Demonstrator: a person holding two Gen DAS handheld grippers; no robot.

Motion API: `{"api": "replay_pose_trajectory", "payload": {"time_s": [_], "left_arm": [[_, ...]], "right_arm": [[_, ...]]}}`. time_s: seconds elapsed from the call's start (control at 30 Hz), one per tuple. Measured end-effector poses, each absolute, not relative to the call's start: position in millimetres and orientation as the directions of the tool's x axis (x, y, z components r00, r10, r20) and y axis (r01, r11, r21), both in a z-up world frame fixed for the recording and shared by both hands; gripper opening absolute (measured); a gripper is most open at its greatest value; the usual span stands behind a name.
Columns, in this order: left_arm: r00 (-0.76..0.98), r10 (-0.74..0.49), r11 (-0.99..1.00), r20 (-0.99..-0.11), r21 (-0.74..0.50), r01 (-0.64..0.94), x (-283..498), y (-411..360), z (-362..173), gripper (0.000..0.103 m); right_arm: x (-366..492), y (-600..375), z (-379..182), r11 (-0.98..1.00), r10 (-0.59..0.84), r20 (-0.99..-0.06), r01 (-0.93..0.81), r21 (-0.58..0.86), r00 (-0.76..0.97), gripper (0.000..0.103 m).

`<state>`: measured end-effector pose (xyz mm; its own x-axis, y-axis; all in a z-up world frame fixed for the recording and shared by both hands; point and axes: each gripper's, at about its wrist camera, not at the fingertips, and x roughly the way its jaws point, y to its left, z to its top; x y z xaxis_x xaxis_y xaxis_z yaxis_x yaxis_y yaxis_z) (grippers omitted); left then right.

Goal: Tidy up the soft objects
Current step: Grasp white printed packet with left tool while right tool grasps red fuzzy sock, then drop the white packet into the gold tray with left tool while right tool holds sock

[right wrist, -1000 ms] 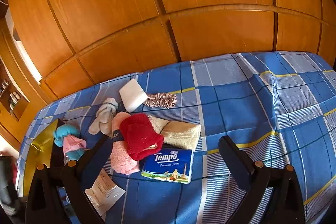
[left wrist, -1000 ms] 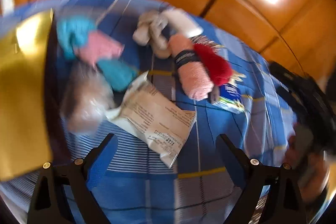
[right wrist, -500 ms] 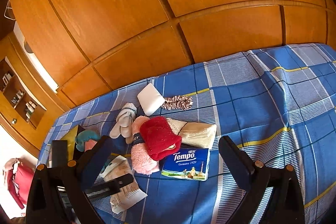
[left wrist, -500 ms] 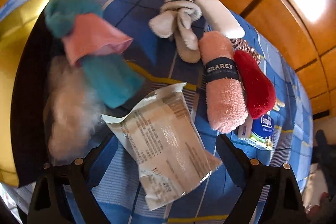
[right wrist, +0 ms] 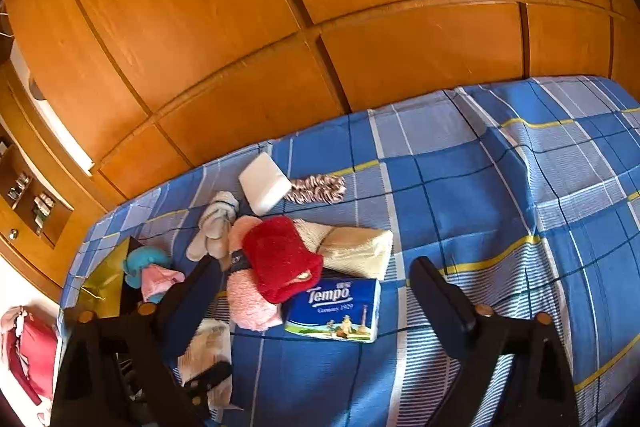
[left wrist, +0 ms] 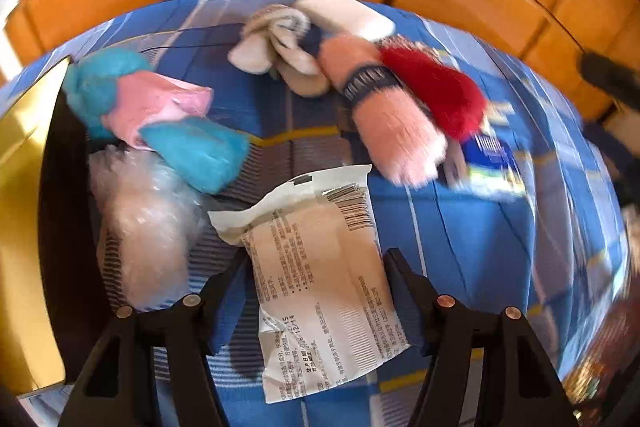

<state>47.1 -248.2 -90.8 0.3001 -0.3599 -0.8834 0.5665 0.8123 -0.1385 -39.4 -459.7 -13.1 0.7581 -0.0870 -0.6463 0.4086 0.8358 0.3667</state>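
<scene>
Soft items lie on a blue checked bed cover (right wrist: pixel 500 187). My left gripper (left wrist: pixel 316 283) is open, its jaws either side of a white printed packet (left wrist: pixel 320 275) that lies flat. Behind it are a clear plastic bag (left wrist: pixel 148 223), a teal and pink bundle (left wrist: pixel 160 115), grey-white socks (left wrist: pixel 276 47), a pink rolled towel (left wrist: pixel 392 123) and a red fluffy item (left wrist: pixel 436 91). My right gripper (right wrist: pixel 312 283) is open and empty above the pile: the red item (right wrist: pixel 280 259), a Tempo tissue pack (right wrist: pixel 336 307), a cream cloth (right wrist: pixel 356 247), a white pad (right wrist: pixel 264 187).
A gold and black box (left wrist: pixel 28 187) lies open at the left edge of the bed, also in the right wrist view (right wrist: pixel 108 279). Wooden wardrobe panels (right wrist: pixel 320 7) stand behind the bed. A striped scrunchie (right wrist: pixel 316 189) lies near the white pad.
My left gripper has come closer to the white packet, which now lies between its jaws. The right gripper's view has shifted a little; the pile has not moved.
</scene>
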Motion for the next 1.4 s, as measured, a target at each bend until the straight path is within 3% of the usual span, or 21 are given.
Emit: {"api": "replay_pose_trajectory", "payload": {"time_s": [0.13, 0.3, 0.53, 0.7, 0.77, 0.8, 0.9, 1.03, 1.2, 1.4], "left_arm": [[0.314, -0.358, 0.81, -0.879, -0.125, 0.574, 44, -250, -98, 0.074], [0.3, -0.384, 0.802, -0.873, -0.154, 0.577, 45, -244, -96, 0.067], [0.317, -0.459, 0.768, -0.83, -0.191, 0.611, 32, -217, -74, 0.066], [0.339, -0.507, 0.746, -0.793, -0.207, 0.633, 20, -199, -54, 0.066], [0.351, -0.517, 0.743, -0.781, -0.205, 0.638, 15, -193, -47, 0.066], [0.358, -0.525, 0.741, -0.772, -0.208, 0.638, 13, -188, -42, 0.066], [0.377, -0.537, 0.743, -0.755, -0.212, 0.635, 6, -178, -33, 0.066], [0.407, -0.551, 0.753, -0.728, -0.224, 0.619, 4, -161, -21, 0.066], [0.446, -0.564, 0.778, -0.695, -0.265, 0.57, 8, -131, -4, 0.066], [0.523, -0.508, 0.839, -0.684, -0.256, 0.479, 24, -91, 9, 0.066]], "right_arm": [[-35, -462, -24, 0.829, -0.079, -0.683, 0.428, 0.359, 0.726, 0.086], [-25, -458, -33, 0.841, -0.074, -0.723, 0.433, 0.326, 0.687, 0.08], [19, -428, -27, 0.927, -0.06, -0.749, 0.315, 0.203, 0.66, 0.08], [67, -416, -45, 0.961, -0.074, -0.818, 0.26, 0.094, 0.571, 0.08], [79, -413, -61, 0.967, -0.083, -0.859, 0.249, 0.054, 0.505, 0.062], [79, -413, -65, 0.968, -0.078, -0.864, 0.245, 0.054, 0.498, 0.044], [68, -414, -59, 0.966, -0.084, -0.845, 0.252, 0.061, 0.528, 0.033], [43, -413, -37, 0.962, -0.12, -0.795, 0.269, 0.055, 0.595, 0.032], [15, -388, -13, 0.982, 0.028, -0.726, 0.116, 0.148, 0.687, 0.032], [17, -329, -53, 0.998, 0.059, -0.796, -0.057, 0.031, 0.603, 0.032]]}}
